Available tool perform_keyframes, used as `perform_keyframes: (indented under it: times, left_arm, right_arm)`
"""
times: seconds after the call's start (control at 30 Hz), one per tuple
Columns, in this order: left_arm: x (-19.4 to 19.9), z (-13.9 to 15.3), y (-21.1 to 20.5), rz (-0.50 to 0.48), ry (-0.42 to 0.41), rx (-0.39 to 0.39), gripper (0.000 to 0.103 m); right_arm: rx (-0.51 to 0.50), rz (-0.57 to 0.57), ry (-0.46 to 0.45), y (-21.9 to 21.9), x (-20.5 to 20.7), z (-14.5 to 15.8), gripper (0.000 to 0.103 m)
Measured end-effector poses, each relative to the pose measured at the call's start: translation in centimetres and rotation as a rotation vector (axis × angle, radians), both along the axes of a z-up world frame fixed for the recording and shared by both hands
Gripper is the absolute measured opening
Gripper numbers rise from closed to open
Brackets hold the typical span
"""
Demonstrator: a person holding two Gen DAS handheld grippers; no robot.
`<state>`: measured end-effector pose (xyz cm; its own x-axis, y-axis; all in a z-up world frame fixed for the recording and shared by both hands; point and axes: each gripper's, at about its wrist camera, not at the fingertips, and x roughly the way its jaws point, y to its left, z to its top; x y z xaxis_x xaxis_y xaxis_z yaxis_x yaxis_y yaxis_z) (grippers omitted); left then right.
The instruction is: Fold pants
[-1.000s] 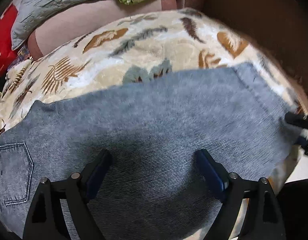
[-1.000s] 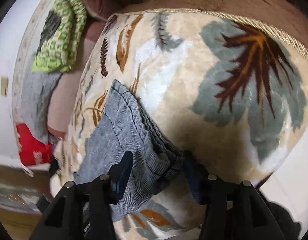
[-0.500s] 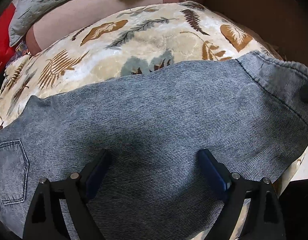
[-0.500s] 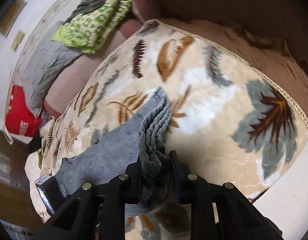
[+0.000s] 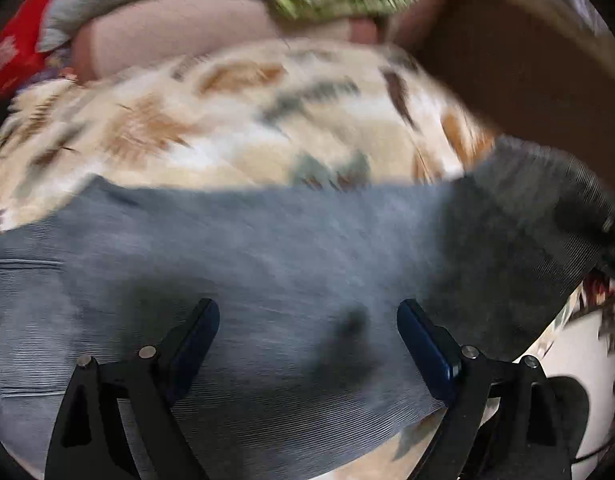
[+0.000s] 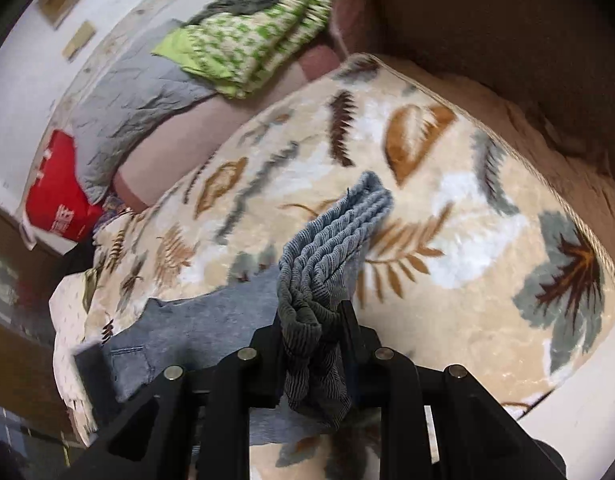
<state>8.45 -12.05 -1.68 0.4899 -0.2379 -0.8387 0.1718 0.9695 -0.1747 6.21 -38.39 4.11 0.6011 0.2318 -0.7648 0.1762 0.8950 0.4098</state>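
Grey-blue denim pants [image 5: 267, 248] lie across a leaf-patterned blanket [image 5: 211, 128]. My left gripper [image 5: 307, 320] is open, its blue-padded fingers spread just above the middle of the pant legs. My right gripper [image 6: 311, 320] is shut on the bunched hem end of the pants [image 6: 331, 240] and holds it lifted above the blanket [image 6: 467, 208]. In the left wrist view that raised hem end [image 5: 547, 208] shows at the right. The back pocket [image 6: 131, 360] lies at the far left end in the right wrist view.
A green patterned cloth [image 6: 251, 48], a grey quilt [image 6: 139, 96] and a red bag [image 6: 59, 192] lie beyond the blanket. A brown sofa back [image 6: 507, 40] rises at the right. The blanket's edge [image 6: 579, 400] drops off near the right.
My right gripper closed on the pants' hem end and lifted it off the blanket toward the waist end. My left gripper stayed open over the pant legs, shifting slightly.
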Motion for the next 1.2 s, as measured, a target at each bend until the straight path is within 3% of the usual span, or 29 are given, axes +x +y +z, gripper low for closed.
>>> perform_keyframes:
  times: [0.2,0.3,0.4,0.5,0.57,0.67,0.73,0.77,0.8,0.9,1.0,1.2]
  left_arm:
    - [-2.8,5.3,11.5,0.201,-0.149,-0.122,0.091]
    - [-4.3,6.9,17.0,0.292,-0.209,-0.115,0.091]
    - [-5.3,7.9,20.5,0.345,-0.235,-0.078,0.091]
    - [-5.7,8.3,22.2,0.362,-0.233,-0.073,0.091]
    - [-5.7,8.2,21.8,0.346,-0.229,-0.07,0.091]
    - [-5.0,7.9,20.1,0.29,-0.208,-0.073,0.091]
    - [-4.4,7.9,18.3,0.254,-0.201,-0.085,0.091]
    - [-4.1,8.1,17.3,0.226,-0.2,-0.101,0.091]
    - [-3.7,8.3,16.1,0.193,-0.2,-0.123,0.091]
    - [-2.7,8.6,13.2,0.132,-0.2,-0.116,0.091]
    - [-1.9,7.3,10.6,0.091,-0.173,-0.098,0.091]
    - [-2.7,-0.5,6.4,-0.011,-0.009,0.058,0.091]
  right_arm:
    - [-0.082,0.153,-0.097,7.3,-0.3,2.5,0.024]
    - [-0.124,0.262,-0.141,13.1,-0.8,2.4,0.024]
    - [-0.152,0.375,-0.135,18.7,-1.5,0.0,0.024]
    - [-0.19,0.504,-0.042,23.7,-2.0,-5.3,0.028]
    - [-0.185,0.531,0.002,24.7,-2.5,-7.5,0.029]
    - [-0.183,0.542,-0.027,24.2,-3.7,-8.0,0.034]
    - [-0.127,0.54,-0.015,23.3,-3.7,-7.9,0.049]
    - [-0.098,0.544,-0.007,23.0,-3.6,-8.1,0.065]
    - [-0.072,0.544,-0.002,22.7,-3.6,-8.1,0.067]
    - [0.025,0.528,-0.011,21.0,-4.5,-7.5,0.067]
    - [0.159,0.461,0.004,16.5,-6.0,-6.8,0.067]
    - [0.283,0.221,0.006,6.3,-4.8,-5.5,0.067]
